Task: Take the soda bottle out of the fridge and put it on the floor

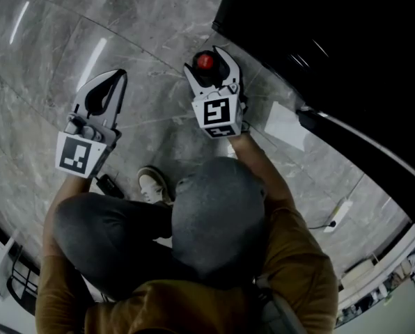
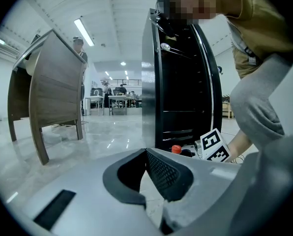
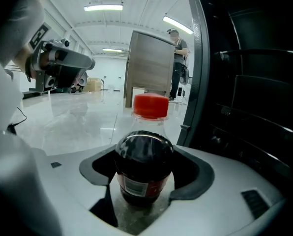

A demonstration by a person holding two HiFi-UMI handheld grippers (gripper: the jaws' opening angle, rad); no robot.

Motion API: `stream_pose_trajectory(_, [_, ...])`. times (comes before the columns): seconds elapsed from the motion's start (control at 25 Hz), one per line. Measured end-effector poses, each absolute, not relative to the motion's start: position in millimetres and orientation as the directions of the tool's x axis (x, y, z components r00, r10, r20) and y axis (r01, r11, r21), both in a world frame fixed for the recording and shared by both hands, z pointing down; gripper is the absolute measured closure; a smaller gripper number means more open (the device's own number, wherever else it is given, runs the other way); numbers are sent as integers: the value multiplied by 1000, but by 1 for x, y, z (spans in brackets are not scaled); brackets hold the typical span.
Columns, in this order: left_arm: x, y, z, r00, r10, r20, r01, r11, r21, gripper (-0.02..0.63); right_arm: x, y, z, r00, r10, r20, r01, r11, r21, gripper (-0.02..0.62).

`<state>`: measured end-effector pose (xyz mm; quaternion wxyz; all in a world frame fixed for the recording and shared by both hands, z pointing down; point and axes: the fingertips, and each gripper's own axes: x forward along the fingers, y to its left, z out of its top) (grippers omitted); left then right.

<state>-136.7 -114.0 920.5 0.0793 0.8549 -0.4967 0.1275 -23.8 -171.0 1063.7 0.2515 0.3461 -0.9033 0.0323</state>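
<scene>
Right gripper (image 1: 207, 62) clamped on soda bottle (image 3: 144, 166) at its dark body; bottle upright, long axis vertical, red cap (image 3: 150, 106) up; low over floor (image 1: 47, 61), just beside fridge (image 1: 319, 40); left gripper (image 2: 146, 152) jaws together, empty.

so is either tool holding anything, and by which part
The right tool grips the soda bottle round its dark body at the label, below the red cap. The left tool is shut on nothing.
</scene>
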Motion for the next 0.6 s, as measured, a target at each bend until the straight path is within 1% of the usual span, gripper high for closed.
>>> stream_pose_trajectory(0.24, [-144,-113,929,464,-837,290,-880,-473,44,604,-25,-171,1066,-634,-625,456,-653,748,118,288])
stream_pose_trajectory(0.4, [-132,-116,932,490,-823,288,-867,-495,59,604,-26,-169,1064,-647,-620,444,-614,769,179,288])
stream_pose_trajectory(0.6, [-132,-118,936,497,-817,292,-864,-498,78,604,-22,-166,1062,-646,-612,456,-589,780,213,287])
